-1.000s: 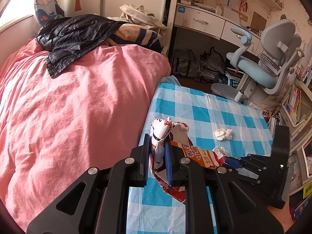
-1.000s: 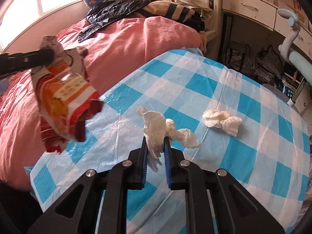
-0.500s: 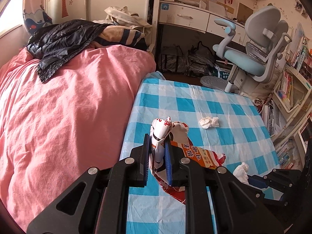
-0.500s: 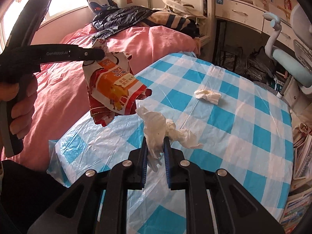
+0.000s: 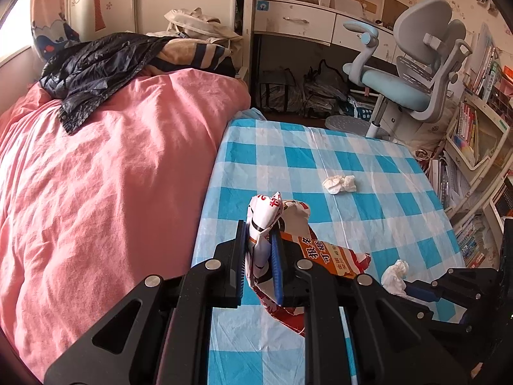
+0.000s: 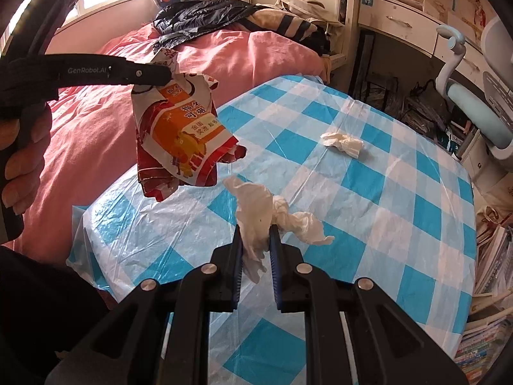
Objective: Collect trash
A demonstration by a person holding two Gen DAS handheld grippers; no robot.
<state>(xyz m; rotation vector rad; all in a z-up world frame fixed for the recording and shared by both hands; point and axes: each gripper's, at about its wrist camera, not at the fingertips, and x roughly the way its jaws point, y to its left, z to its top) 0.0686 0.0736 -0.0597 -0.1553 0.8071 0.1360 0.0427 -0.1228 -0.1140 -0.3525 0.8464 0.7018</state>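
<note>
Trash is showing in three places, two pieces off the bench and one lying on it. On the left, the left gripper (image 5: 260, 250) is pinching a crumpled snack wrapper (image 5: 266, 221) by its top edge, and the red, orange and white wrapper (image 6: 179, 138) is hanging in the air over the bench's left edge, beside the bed (image 5: 105, 173) with its pink cover. A hand (image 6: 22, 160) is gripping that tool's handle at the far left of the right wrist view. A dark jacket (image 5: 96, 67) is lying on the bed's far end.

Toward the middle, the right gripper (image 6: 255, 250) is squeezing a wad of white tissue (image 6: 256, 211), which is sticking up and trailing off to the right above the bench's near part. The same wad (image 5: 396, 276) is appearing at the lower right of the left wrist view.

Further right, another crumpled tissue (image 6: 343, 141) is lying on the bench (image 6: 400, 192), which is wearing a blue and white checked plastic cover, well apart from both grippers and nearer the far edge. Beyond the far right corner a grey and blue chair (image 5: 413, 73) is standing by a desk.
</note>
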